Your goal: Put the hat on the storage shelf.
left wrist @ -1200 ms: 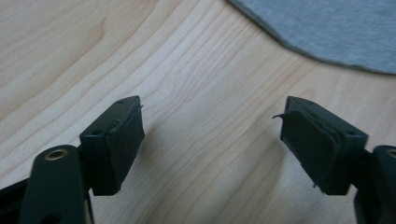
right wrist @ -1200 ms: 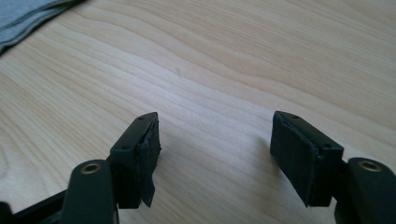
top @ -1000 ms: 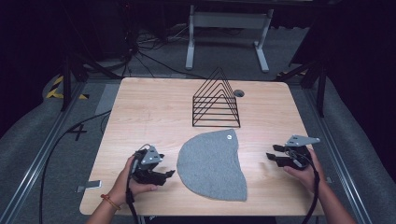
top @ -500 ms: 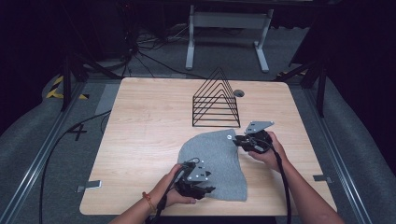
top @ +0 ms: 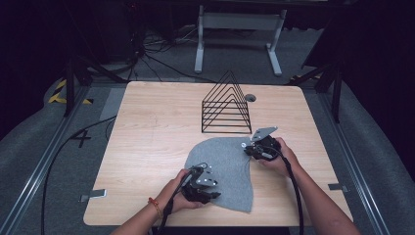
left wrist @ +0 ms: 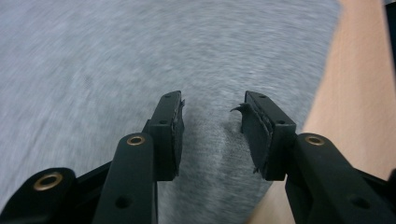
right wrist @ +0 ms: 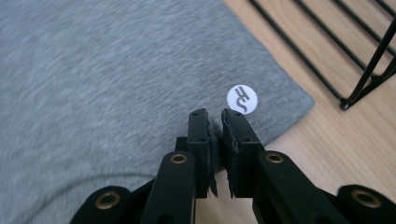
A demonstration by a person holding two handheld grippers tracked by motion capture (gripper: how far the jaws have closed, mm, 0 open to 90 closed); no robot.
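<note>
A grey cloth (top: 220,164) lies flat on the wooden table (top: 156,127), with a round white tag (top: 243,145) near its far right corner. My left gripper (top: 209,195) is over the cloth's near left part. Its jaws have just been closing and stand apart, with the cloth (left wrist: 140,56) under and between them (left wrist: 212,109), the pads not pressing on it. My right gripper (top: 249,150) is at the far right corner. Its jaws have just been closing and now pinch the cloth (right wrist: 116,70) edge beside the white tag (right wrist: 242,99), gripper (right wrist: 215,116).
A black wire rack (top: 226,105) stands just beyond the cloth, close to my right gripper; its feet (right wrist: 355,51) are near the cloth corner. A small grey disc (top: 250,98) lies behind it. Bare wood spreads over the table's left half. Cables run on the floor at left.
Both grippers came in from the table's sides onto the cloth, the left to its near left part, the right to the tagged corner. Both pairs of jaws have narrowed.
</note>
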